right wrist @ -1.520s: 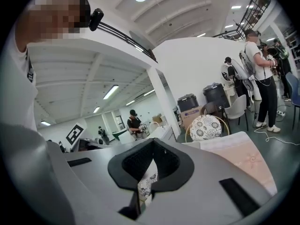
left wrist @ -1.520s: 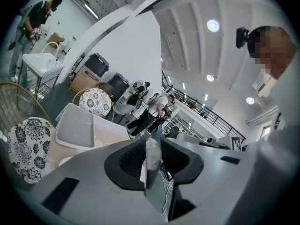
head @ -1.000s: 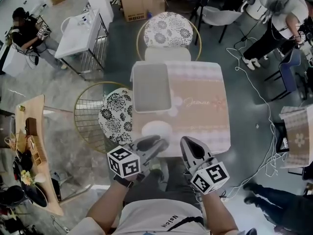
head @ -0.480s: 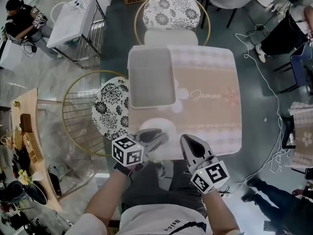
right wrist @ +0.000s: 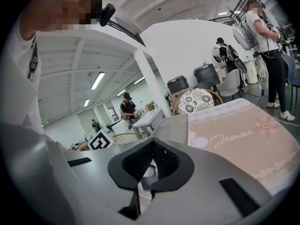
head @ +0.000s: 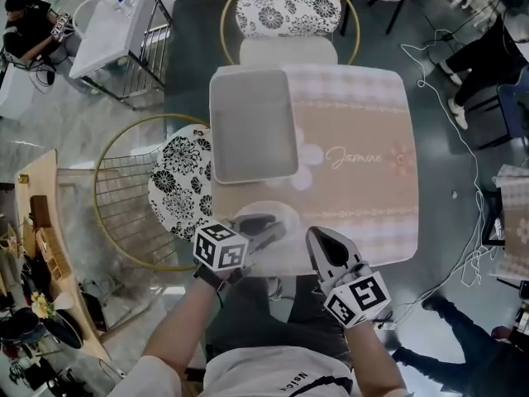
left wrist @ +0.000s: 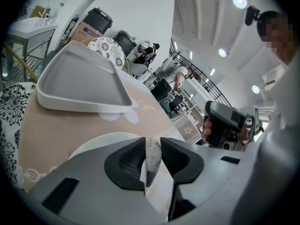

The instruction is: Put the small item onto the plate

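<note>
Left gripper (left wrist: 153, 142): narrowed to a slim gap and clamped on the small item (left wrist: 152, 159). Item pinched between the two dark ribbed pads (left wrist: 129, 161), close to the jaw tips. In head view, found at the near left edge of the table (head: 355, 197), jaws (head: 269, 231) pointing right and slightly away from the body, tips above the plate (head: 273, 208). Contact with the plate not discernible. Marker cube (head: 220, 247) at the wrist end, bare forearm behind.

Small item: thin and flat, turned edge-on to the left gripper view. Pale whitish-grey, faintly mottled, a little translucent toward the top. Upright in the grip. Hidden by the jaws in head view, too small to make out there. Not lying on the plate; carried over its nearer part, judging by the left gripper view.

Plate: white, round, set on the pink cloth near the table's front edge, just in front of the grey tray (head: 252, 131). In the left gripper view, only a pale arc (left wrist: 101, 142) beyond and beneath the jaws.

Right gripper (right wrist: 152, 143): closed, tips meeting, nothing between them, only the hollow between the curved pads left. Held beside the left one (head: 316, 240) at the table's near edge, right of the plate and apart from it.

Surroundings: tray rectangular with raised rim, on the table's far left. "Jasmine" lettering on the cloth. Two floral-cushioned chairs, one at the far side (head: 285, 7), one at the left (head: 178, 184).
</note>
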